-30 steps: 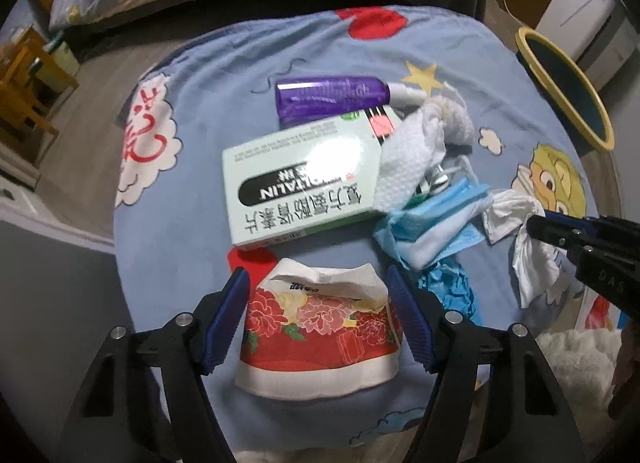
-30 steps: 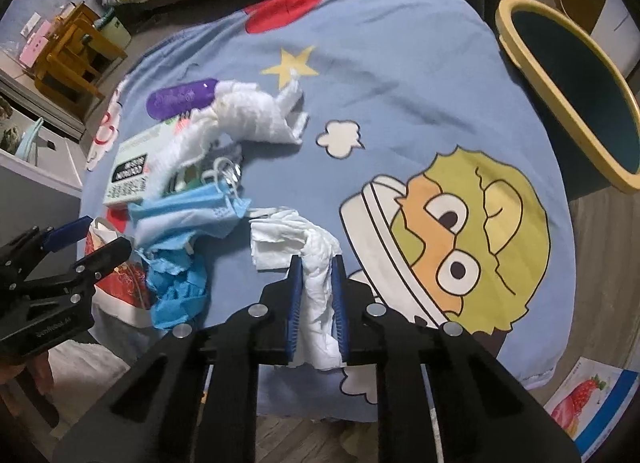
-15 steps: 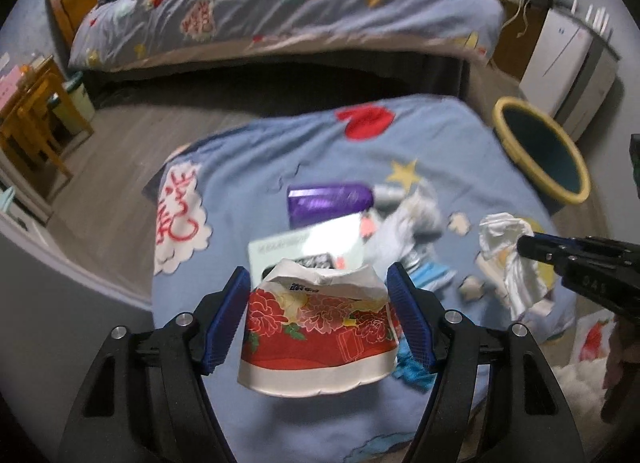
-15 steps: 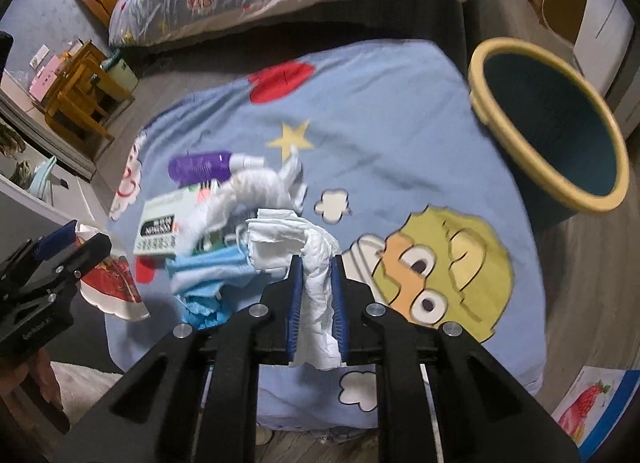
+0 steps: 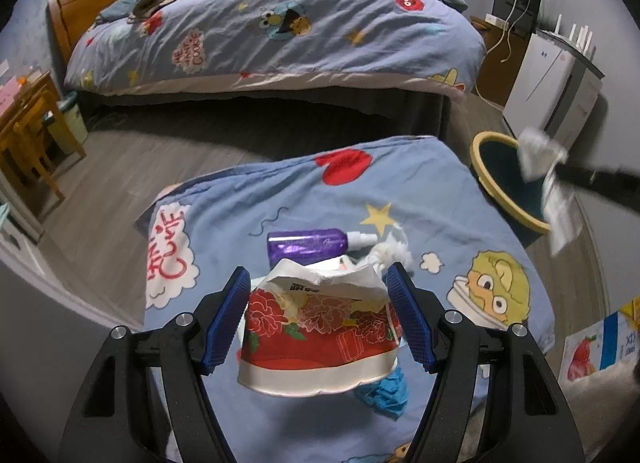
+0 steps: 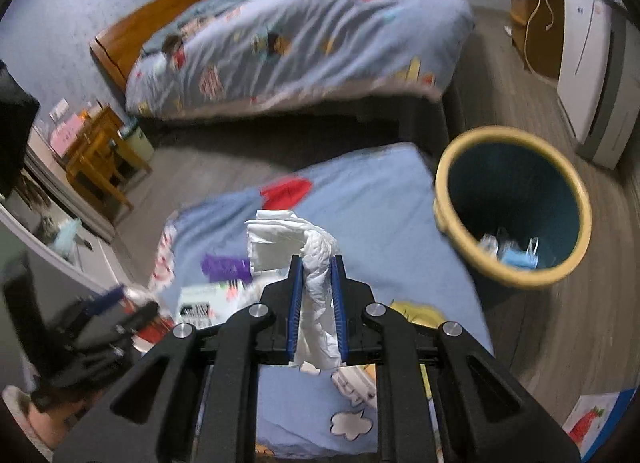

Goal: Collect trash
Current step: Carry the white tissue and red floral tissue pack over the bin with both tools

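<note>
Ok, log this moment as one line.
left claw: shut on red packet | right claw: shut on white tissue | bin: ahead-right, holds trash

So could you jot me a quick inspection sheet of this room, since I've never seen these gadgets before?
Surface: cartoon-print blue cloth over a low table.
Job's things: red floral wrapper; white tissue; bin already holding scraps.
Clutter: purple spray bottle, blue scrap.
Grippers: left hand-held gripper clamps the wrapper; right hand-held gripper pinches the tissue.
Cables: white cord hanging by the cabinet.
Surroundings: bed, wooden chair.
</note>
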`<move>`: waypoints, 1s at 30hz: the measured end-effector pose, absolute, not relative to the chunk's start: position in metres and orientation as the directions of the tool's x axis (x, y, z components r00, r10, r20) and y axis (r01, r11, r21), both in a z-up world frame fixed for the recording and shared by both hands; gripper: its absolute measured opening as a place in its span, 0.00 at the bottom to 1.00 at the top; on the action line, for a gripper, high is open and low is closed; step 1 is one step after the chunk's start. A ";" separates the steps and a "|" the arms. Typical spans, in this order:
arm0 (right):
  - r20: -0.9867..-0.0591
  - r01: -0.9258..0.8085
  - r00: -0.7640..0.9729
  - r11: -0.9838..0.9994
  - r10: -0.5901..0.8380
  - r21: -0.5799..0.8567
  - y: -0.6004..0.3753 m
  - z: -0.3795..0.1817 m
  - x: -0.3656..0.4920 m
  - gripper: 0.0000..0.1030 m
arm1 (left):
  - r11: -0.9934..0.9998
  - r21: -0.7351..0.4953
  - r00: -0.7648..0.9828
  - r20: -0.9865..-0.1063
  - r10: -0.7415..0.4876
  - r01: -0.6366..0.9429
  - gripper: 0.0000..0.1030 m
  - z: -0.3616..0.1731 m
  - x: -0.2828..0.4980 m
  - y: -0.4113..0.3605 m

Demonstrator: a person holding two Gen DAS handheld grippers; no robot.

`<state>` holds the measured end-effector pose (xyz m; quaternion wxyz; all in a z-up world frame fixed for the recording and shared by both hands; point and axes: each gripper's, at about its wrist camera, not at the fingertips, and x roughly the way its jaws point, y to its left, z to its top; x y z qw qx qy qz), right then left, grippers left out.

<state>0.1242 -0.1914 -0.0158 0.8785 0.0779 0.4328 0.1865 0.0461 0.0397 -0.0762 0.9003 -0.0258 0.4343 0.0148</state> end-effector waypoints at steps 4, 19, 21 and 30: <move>-0.694 -0.262 0.616 0.928 0.373 0.266 -0.219 0.022 0.143 0.13 | 0.998 -0.036 0.633 -0.774 0.000 -0.045 0.69 -0.073 0.052 0.033; -0.732 -0.072 0.609 0.940 0.306 0.333 -0.324 -0.018 0.196 0.14 | 0.994 -0.100 0.617 -0.780 -0.106 0.044 0.69 -0.071 0.078 -0.009; -0.734 -0.052 0.609 0.938 0.302 0.342 -0.333 -0.022 0.200 0.14 | 0.993 -0.093 0.622 -0.774 -0.118 0.074 0.69 -0.065 0.084 -0.022; -0.755 0.040 0.606 0.938 0.251 0.344 -0.375 -0.039 0.211 0.14 | 0.977 -0.095 0.615 -0.765 -0.193 0.189 0.69 -0.059 0.126 -0.088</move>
